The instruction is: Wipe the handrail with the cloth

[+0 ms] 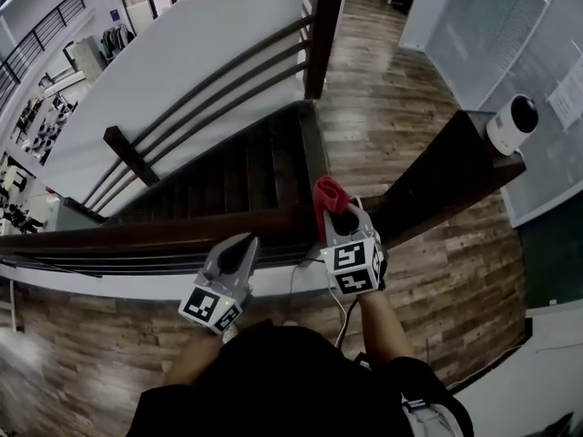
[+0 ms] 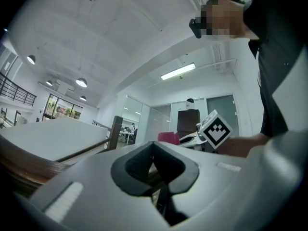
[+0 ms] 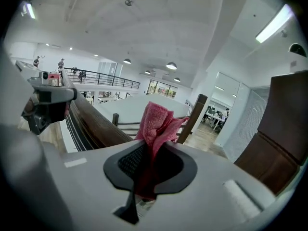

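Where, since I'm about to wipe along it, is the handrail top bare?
The handrail top is bare from the left gripper out to the view's left edge. Crowded at the corner: the right gripper holds the cloth there, and a white camera tops the post.

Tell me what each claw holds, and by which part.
Right claw pinches the red cloth by its lower end; the rest sticks up. Left claw holds nothing.
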Available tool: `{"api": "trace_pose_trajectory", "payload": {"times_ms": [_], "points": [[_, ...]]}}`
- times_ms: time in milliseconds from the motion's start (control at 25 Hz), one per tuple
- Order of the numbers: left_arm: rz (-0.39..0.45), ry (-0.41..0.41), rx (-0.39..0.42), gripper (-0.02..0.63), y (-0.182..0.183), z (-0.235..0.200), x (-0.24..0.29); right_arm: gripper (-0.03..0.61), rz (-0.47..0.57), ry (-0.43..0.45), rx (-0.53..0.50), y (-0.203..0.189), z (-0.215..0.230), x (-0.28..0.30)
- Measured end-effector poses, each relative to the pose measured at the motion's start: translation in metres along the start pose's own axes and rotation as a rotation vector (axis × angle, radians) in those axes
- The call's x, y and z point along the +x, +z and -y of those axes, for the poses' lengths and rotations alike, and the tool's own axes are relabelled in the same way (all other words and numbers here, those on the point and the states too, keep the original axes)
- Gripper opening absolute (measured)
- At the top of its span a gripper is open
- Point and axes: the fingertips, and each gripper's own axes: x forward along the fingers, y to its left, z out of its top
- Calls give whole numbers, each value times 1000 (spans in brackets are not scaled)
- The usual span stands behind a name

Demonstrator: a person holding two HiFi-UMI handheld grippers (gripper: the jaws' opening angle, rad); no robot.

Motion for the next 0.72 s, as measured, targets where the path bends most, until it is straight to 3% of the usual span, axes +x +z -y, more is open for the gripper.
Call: {"api": "trace_pose_trajectory", "payload": {"times_ms": [360,720], "points": [[1,77,-19,0,-5,-21,-11,40,38,57,1,9,-11,6],[3,136,13,0,-1,-43,-43,40,52,101,-45,25,-46,20]]}}
